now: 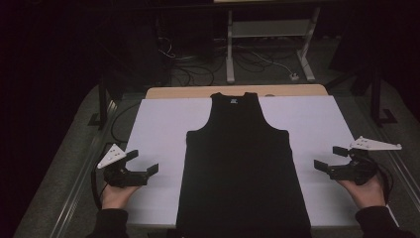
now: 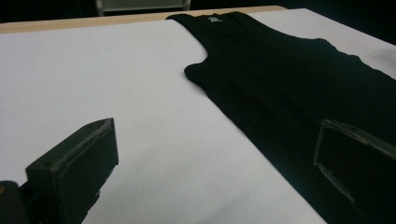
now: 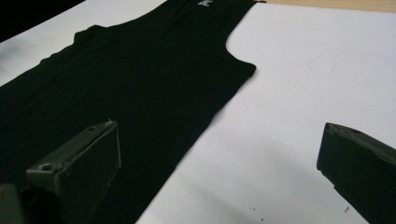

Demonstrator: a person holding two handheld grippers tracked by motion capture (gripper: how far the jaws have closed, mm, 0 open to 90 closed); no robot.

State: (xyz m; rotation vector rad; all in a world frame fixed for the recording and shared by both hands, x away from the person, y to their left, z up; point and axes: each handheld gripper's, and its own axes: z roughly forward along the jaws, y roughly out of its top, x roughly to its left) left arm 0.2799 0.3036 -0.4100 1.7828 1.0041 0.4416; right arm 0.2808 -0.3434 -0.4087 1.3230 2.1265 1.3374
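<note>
While the black tank top (image 1: 241, 163) lies lengthwise between us, our left tool (image 1: 143, 162) and right tool (image 1: 328, 157) flank it, equally near, wide open, empty.

Left gripper (image 1: 143, 160) held low at the left, jaws wide apart, nothing between them, pointing inward. Right gripper (image 1: 328, 157) mirrored at the right, jaws equally spread and empty. Both hands palm-up underneath, dark sleeves at the wrists.
</note>
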